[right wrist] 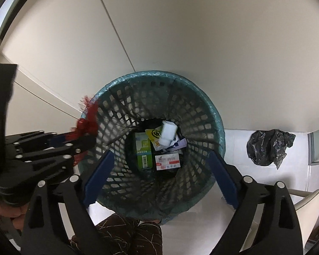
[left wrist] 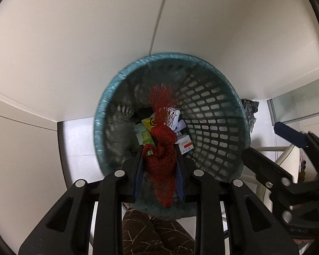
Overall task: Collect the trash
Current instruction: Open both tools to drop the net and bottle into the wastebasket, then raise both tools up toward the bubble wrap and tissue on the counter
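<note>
A teal perforated waste basket with a thin liner stands on the floor below both grippers. My left gripper is shut on a bunched red mesh net, which hangs over the basket's opening. In the right wrist view the basket holds a green box, a red-and-white carton and a yellow packet. A blurred white piece sits above them. My right gripper is wide open over the basket with nothing between its blue pads. The left gripper with the net shows at the basket's left rim.
A crumpled black plastic bag lies on the white floor right of the basket. Pale cabinet panels rise behind it. A person's brown patterned trousers are just in front of the basket. A white chair edge is at the lower right.
</note>
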Tool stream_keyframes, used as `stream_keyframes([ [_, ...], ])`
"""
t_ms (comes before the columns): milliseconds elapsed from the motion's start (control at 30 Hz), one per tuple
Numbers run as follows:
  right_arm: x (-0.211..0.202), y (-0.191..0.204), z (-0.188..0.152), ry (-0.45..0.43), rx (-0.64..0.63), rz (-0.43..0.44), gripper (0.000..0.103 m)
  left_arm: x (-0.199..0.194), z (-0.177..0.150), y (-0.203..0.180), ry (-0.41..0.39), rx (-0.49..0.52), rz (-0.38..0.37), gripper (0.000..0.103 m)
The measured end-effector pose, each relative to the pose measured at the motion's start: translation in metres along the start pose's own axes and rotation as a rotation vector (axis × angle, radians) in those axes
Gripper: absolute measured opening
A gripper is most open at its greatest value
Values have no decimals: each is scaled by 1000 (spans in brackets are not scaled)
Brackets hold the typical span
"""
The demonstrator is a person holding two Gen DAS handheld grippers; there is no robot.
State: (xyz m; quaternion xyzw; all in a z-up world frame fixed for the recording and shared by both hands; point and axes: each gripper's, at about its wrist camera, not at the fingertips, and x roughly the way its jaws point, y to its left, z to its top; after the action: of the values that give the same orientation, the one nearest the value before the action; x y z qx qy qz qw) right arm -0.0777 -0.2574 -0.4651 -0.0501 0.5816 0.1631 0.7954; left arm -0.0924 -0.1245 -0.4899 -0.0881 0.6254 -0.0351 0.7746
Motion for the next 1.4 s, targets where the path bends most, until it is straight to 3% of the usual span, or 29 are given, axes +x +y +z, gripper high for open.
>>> stream_keyframes([
  [233, -4, -12, -8, 2, 33, 3, 87, 13, -1, -13, 16, 13, 11, 36],
  [600, -12, -30, -14, -5, 58, 4, 87, 10, 1, -14, -18, -29, 48, 82],
  [767, -20, -33, -14, -16, 54, 3, 87, 2, 0, -14, -45, -37, 52, 91],
  [1033, -48, -35, -11, -18, 61, 1, 87, -38, 1, -9, -61, -53, 59, 97],
  [1400, -132, -27, 15, -38, 65, 16, 91, -144, 12, -10, -95, -98, 46, 97],
])
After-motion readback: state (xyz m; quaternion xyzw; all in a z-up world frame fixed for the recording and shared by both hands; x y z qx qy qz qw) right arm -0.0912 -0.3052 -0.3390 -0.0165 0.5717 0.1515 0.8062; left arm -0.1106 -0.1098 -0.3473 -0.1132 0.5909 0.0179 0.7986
